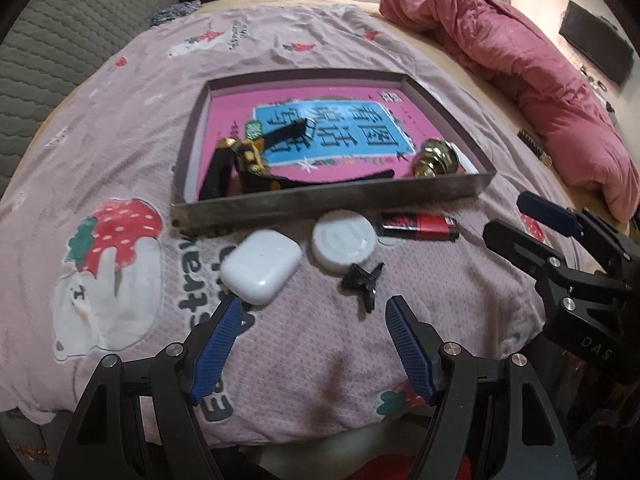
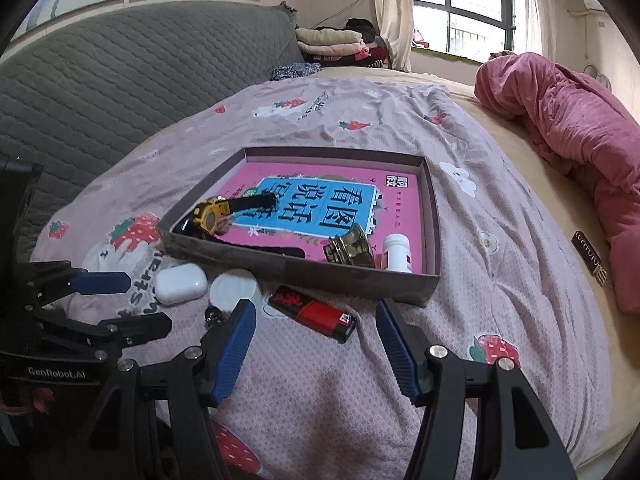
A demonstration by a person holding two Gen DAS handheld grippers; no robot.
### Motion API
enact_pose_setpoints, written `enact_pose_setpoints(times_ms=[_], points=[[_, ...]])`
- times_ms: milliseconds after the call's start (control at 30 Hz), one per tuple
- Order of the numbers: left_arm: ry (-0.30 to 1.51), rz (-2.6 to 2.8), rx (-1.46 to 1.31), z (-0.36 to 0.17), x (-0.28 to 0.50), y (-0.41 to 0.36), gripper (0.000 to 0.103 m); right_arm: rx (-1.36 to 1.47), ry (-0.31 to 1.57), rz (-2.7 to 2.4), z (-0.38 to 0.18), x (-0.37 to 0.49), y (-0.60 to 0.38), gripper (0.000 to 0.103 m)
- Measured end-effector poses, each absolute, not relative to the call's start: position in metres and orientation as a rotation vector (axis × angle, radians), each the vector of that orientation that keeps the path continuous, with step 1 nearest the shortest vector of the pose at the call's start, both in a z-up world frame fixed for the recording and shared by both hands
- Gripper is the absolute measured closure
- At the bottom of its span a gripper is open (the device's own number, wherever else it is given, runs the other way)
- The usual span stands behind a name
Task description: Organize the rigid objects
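Observation:
A shallow grey box (image 1: 320, 204) (image 2: 300, 270) lies on the bed, lined with a pink book. Inside are a yellow-black watch (image 1: 250, 156) (image 2: 210, 218), a brass knob (image 1: 434, 158) (image 2: 352, 250) and a white bottle (image 2: 396, 252). In front of the box lie a white earbud case (image 1: 260, 266) (image 2: 180, 282), a white round lid (image 1: 344, 242) (image 2: 234, 290), a red-black lighter (image 1: 418, 226) (image 2: 316, 314) and a small black clip (image 1: 362, 280) (image 2: 214, 314). My left gripper (image 1: 314, 316) is open, just short of the case and clip. My right gripper (image 2: 314, 320) is open around the lighter.
A pink strawberry-print sheet (image 1: 120, 160) covers the bed. A bunched red duvet (image 1: 540, 80) (image 2: 580, 152) lies at the right. A grey quilted headboard (image 2: 100, 92) stands at the left, folded clothes (image 2: 332, 46) behind. A dark flat item (image 2: 590, 258) lies by the duvet.

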State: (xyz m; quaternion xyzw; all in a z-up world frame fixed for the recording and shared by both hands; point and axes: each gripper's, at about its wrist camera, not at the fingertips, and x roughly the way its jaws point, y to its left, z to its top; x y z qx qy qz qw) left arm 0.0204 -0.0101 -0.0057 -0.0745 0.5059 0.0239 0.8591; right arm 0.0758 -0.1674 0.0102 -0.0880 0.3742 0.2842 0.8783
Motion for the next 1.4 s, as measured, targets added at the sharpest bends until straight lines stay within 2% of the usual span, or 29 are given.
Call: enact_pose_setpoints(times_ms=[1100, 1400], points=[[1.098, -0.03, -0.231, -0.042, 0.043, -0.023, 0.028, -0.261, 0.844, 0.592, -0.03, 0.099, -0.174, 0.041], [1.092, -0.05, -0.254, -0.045, 0.049, -0.022, 0.044, -0.252, 0.85, 0.586, -0.033, 0.102, -0.176, 0.041]])
